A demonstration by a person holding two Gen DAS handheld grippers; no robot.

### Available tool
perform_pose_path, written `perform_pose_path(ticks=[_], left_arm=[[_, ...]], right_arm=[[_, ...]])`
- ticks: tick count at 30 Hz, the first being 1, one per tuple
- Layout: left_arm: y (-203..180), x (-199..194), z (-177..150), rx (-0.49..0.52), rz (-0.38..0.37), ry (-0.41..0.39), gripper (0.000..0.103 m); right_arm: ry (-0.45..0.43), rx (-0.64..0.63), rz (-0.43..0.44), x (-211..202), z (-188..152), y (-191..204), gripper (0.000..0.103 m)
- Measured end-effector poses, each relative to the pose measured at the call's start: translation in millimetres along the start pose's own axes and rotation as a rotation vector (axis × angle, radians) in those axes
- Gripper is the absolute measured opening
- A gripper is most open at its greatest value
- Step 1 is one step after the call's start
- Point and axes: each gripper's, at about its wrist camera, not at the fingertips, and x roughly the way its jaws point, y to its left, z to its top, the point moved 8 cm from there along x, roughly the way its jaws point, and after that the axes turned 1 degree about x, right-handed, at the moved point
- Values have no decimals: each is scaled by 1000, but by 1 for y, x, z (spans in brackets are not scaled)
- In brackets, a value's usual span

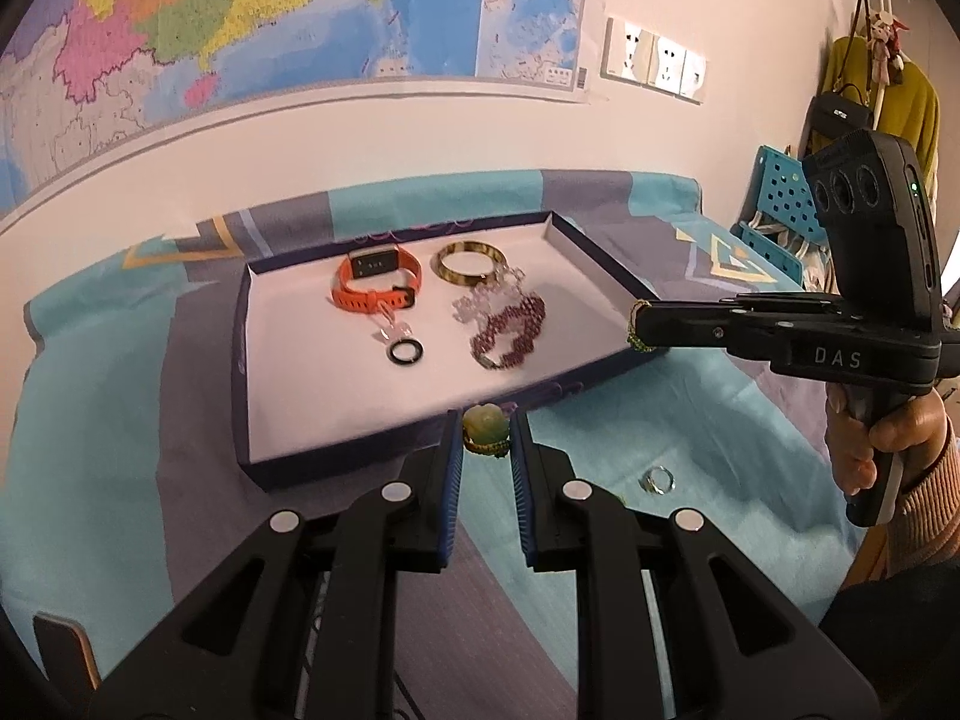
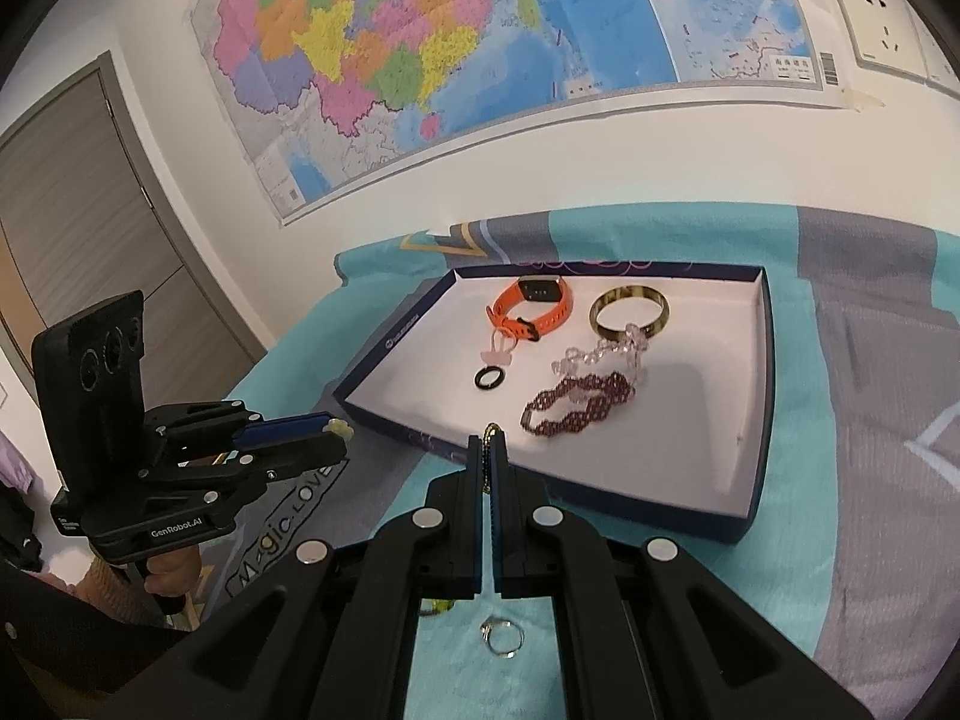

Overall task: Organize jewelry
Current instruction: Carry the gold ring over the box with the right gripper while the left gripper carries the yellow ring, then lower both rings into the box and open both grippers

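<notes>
A shallow box tray point(image 1: 252, 360) point(image 2: 759, 396) with dark rim and white floor holds an orange watch point(image 1: 375, 282) point(image 2: 531, 303), a gold bangle point(image 1: 468, 261) point(image 2: 627, 312), a purple bead bracelet point(image 1: 507, 330) point(image 2: 579, 408), a clear bead chain point(image 2: 600, 354) and a black ring point(image 1: 407, 353) point(image 2: 487, 378). My left gripper point(image 1: 486, 435) point(image 2: 339, 429) is shut on a pale green bead bracelet point(image 1: 485, 429) just before the tray's near rim. My right gripper point(image 2: 491, 456) point(image 1: 637, 324) is shut on a thin gold-green chain point(image 2: 491, 435) point(image 1: 637, 330) at the tray's edge. A silver ring point(image 1: 657, 480) point(image 2: 503, 639) lies on the cloth.
The tray sits on a teal and grey patterned cloth point(image 1: 690, 414) point(image 2: 870, 420) against a white wall with a map point(image 1: 240, 30). A blue crate point(image 1: 780, 204) and hanging clothes stand at the right. A door point(image 2: 78, 228) is at the left.
</notes>
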Motion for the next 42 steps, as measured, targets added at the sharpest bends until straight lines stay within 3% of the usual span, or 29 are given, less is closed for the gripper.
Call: perform_pose_path(ticks=[17, 42], left_arm=[[16, 25, 25, 11, 29, 6, 16], [41, 77, 25, -30, 65, 98, 16]], right_arm=[[23, 1, -27, 29, 22, -13, 1], [76, 56, -61, 65, 25, -37, 1]])
